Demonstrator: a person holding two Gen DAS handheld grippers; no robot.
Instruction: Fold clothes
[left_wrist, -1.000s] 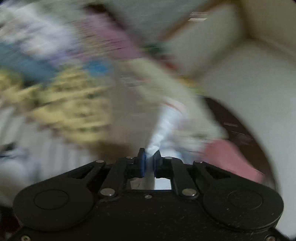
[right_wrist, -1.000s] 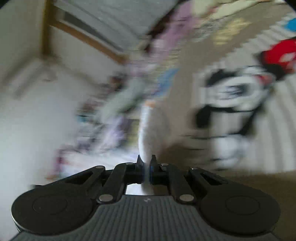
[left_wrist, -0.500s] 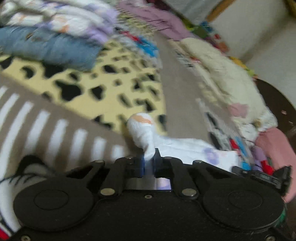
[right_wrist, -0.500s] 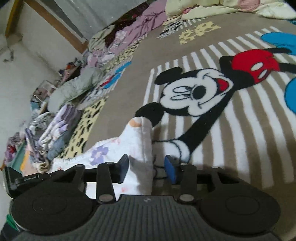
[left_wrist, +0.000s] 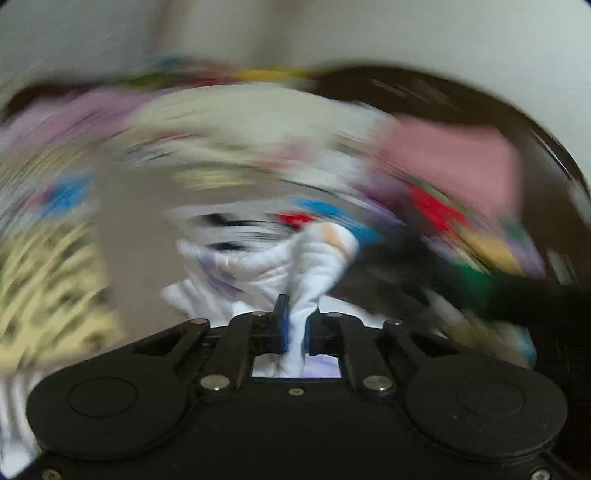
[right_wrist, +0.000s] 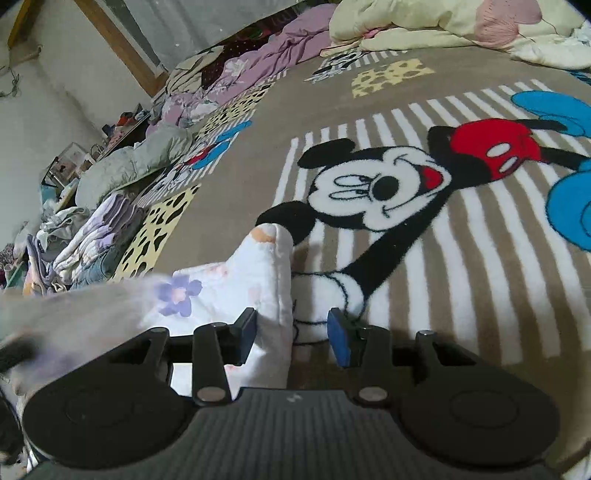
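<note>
pinching bunched white floral-print cotton garment (left_wrist: 317, 258) between closed fingers, left gripper (left_wrist: 295, 325); view heavily blurred. right gripper (right_wrist: 291, 334) fingers spread apart, garment fold (right_wrist: 258, 288) lying between them on brown striped cartoon-mouse plush blanket (right_wrist: 461, 229). folded clothes stack (right_wrist: 92, 243) far left.

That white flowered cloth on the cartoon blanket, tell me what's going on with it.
A person with two handheld grippers is folding clothes on a bed. The left gripper has its jaws clamped on a bunched fold of the white flowered garment; that view is blurred by motion. The right gripper has its jaws open, with a corner of the garment lying between them, ungripped, on the cartoon mouse blanket. A pile of other clothes sits beyond.
</note>
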